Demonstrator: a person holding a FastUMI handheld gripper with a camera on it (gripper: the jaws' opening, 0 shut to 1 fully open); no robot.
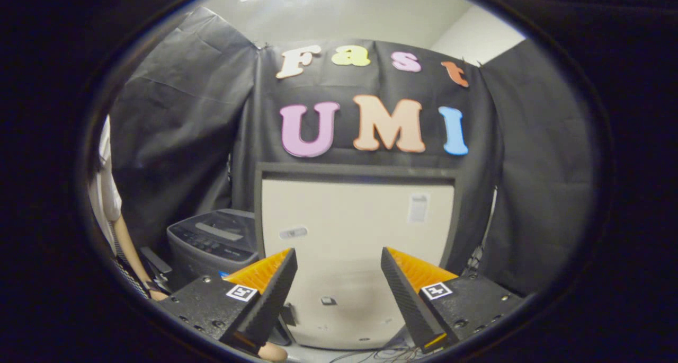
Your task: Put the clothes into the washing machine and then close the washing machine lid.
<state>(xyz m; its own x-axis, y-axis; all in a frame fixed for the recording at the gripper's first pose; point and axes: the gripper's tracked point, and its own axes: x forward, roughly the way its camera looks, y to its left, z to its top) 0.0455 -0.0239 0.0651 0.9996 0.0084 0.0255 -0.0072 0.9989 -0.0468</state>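
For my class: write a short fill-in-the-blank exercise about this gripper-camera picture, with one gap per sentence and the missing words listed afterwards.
1. The fingers of the hand-held gripper stand ____, with nothing between them.
2. Beyond the fingers stands the washing machine's raised lid, whose colour is ____.
3. The dark grey control panel lies beside the lid, beyond the ____ finger.
4. The fingers' inner pads are ____ in colour.

Missing words: open; white; left; orange
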